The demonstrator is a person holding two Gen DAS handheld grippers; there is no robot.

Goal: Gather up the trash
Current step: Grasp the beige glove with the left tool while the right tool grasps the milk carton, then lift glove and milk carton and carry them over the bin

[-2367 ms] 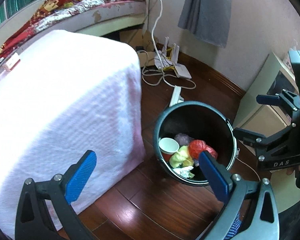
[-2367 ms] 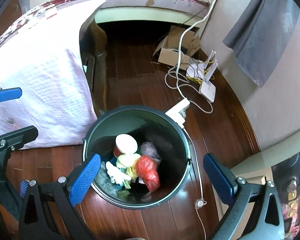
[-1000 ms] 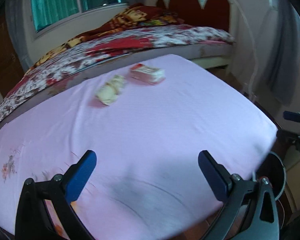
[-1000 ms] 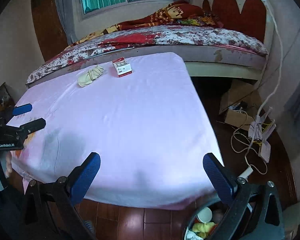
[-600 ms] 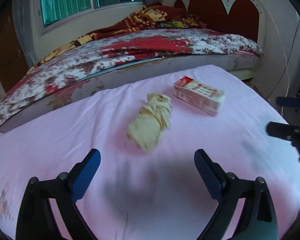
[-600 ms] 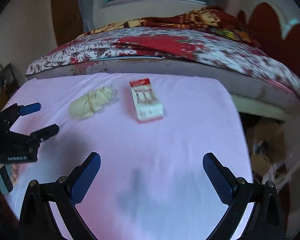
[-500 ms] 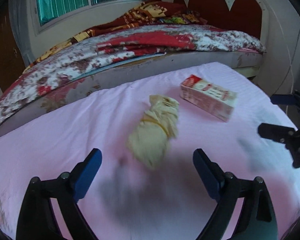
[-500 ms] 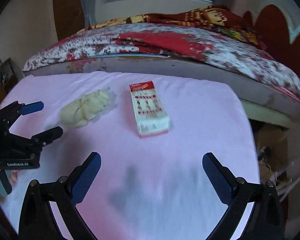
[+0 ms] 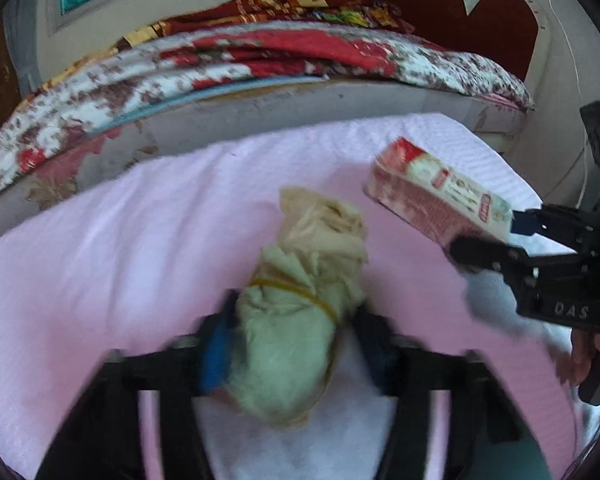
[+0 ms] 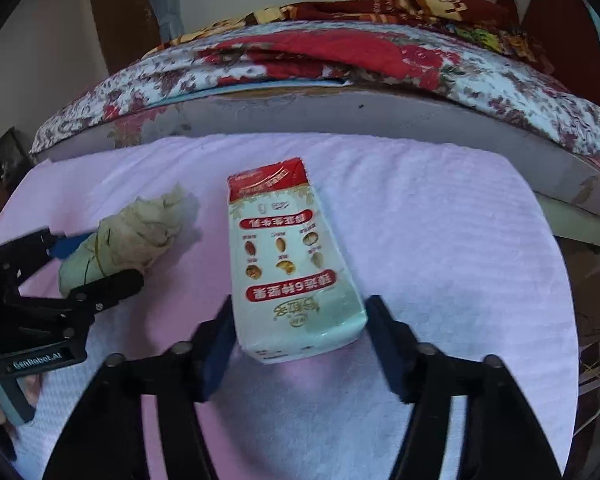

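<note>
Two trash items: one wad (image 9: 296, 320), one carton (image 10: 292, 268).

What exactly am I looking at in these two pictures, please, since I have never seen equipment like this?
There is no robot: a person holds a two-finger tool in each hand, with a wide-angle camera on each looking along its fingers. One picture is from the left tool, the other from the right. Both look down on a table covered with a pink cloth, beside a bed. The left gripper has just been closing around a yellowish wad of wrapping bound with a rubber band. The right gripper has just been closing around a red-and-white carton. Blur hides whether either grips firmly yet.
</note>
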